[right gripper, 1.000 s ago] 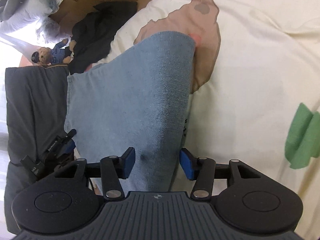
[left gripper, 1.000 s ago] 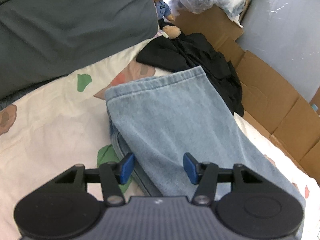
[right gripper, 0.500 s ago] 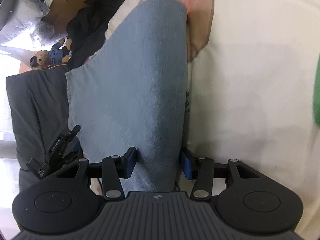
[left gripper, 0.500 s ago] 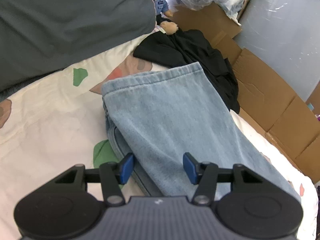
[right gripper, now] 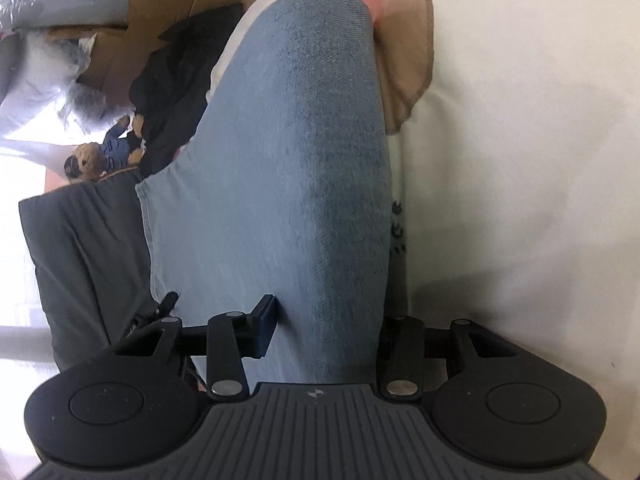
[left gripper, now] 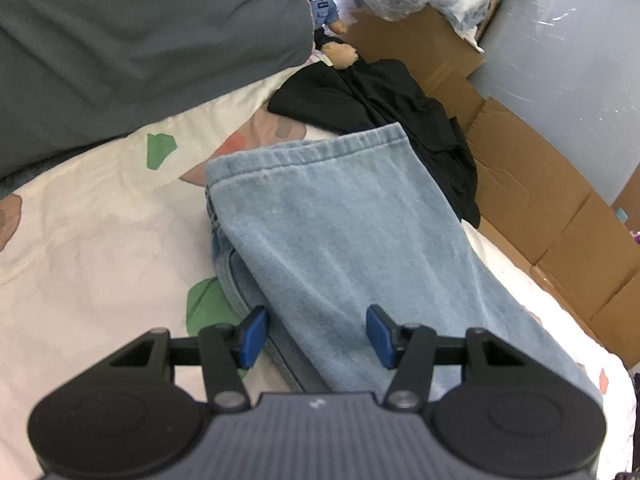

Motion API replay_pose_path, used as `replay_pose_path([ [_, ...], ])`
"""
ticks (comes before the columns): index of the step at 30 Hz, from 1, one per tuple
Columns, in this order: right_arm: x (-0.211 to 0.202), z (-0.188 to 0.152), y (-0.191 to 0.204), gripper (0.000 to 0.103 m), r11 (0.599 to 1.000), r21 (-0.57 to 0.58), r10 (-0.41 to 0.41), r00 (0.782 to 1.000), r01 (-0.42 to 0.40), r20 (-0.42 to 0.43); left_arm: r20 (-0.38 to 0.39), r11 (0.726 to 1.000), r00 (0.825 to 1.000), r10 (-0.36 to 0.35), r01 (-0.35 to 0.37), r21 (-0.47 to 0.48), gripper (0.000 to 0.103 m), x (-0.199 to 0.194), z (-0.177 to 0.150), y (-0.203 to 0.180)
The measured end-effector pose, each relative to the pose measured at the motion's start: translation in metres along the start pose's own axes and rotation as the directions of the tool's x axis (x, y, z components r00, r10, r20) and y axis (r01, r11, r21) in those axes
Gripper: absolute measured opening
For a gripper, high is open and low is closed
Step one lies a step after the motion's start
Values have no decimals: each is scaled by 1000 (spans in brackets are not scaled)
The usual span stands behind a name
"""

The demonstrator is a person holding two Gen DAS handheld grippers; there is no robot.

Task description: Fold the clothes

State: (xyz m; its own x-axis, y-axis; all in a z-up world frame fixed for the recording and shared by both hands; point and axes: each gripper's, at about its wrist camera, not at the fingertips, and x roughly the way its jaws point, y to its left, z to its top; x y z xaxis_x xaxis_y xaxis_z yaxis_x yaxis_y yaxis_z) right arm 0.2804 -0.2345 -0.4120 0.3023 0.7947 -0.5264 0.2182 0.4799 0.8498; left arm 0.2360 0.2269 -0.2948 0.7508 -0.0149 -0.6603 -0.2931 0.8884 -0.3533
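Jeans (left gripper: 340, 232) folded in layers on the bed (left gripper: 80, 240), lying along the bed edge beside the cardboard (left gripper: 540, 184), hem end towards the far corner and the black garment (left gripper: 380, 100). Right gripper (right gripper: 325, 330) clenched on the thick fold of denim, jaws just having closed a little more, one pad flat against the cloth and the other buried behind the bulge. Left gripper (left gripper: 316, 334) half spread over the near end of the denim; not possible to tell from here whether pressing or only hovering. Main risk, probably: catching only the top layer, so lower layers staying behind and the fold opening on lifting. Also possible: uneven pull between both sides, dragging the stack askew towards the bed edge, or pinching the sheet together with the denim. Better to check both layers inside the jaws before any lift
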Motion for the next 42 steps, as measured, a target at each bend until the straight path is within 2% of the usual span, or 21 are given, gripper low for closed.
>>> replay_pose_path([
  [2, 2, 3, 4, 35, 1000, -17, -6, 1000, 6, -15, 2, 1000, 1000, -3, 3, 1, 56, 0, 0, 0],
  [3, 2, 4, 6, 19, 999, -32, -9, 1000, 8, -23, 4, 1000, 1000, -4, 4, -2, 57, 0, 0, 1],
  [4, -1, 6, 9, 14, 998, -65, -9, 999, 7, -33, 5, 1000, 1000, -4, 4, -7, 57, 0, 0, 2],
  [8, -13, 14, 26, 10, 996, -93, 0, 1000, -3, -30, 5, 999, 1000, -10, 10, -31, 56, 1, 2, 3],
  [11, -19, 19, 36, 9, 995, -99, -4, 1000, 1, -28, 18, 1000, 1000, -16, 16, -2, 57, -2, 2, -1],
  [15, -32, 29, 40, 7, 999, -39, 13, 1000, -14, -20, 30, 1000, 999, -28, 28, -6, 57, -4, 3, -1],
  [23, -57, 49, 41, 6, 999, -38, -17, 1000, 18, 3, 58, 999, 997, -42, 42, -2, 57, -8, 4, -2],
  [31, -90, 76, 19, 6, 996, -19, -90, 995, 90, 39, 66, 998, 996, -59, 60, -6, 57, -9, 6, -3],
  [35, -87, 77, -2, 9, 997, 15, -75, 997, 75, 12, 68, 998, 995, -67, 68, -9, 57, -9, 6, -2],
  [39, -85, 68, -23, 31, 996, 47, -71, 997, 70, 15, 63, 998, 996, -65, 66, -10, 57, -8, 5, -2],
  [42, -86, 59, -40, 43, 996, 66, -59, 998, 58, 12, 57, 998, 996, -64, 65, -9, 57, -7, 4, -2],
])
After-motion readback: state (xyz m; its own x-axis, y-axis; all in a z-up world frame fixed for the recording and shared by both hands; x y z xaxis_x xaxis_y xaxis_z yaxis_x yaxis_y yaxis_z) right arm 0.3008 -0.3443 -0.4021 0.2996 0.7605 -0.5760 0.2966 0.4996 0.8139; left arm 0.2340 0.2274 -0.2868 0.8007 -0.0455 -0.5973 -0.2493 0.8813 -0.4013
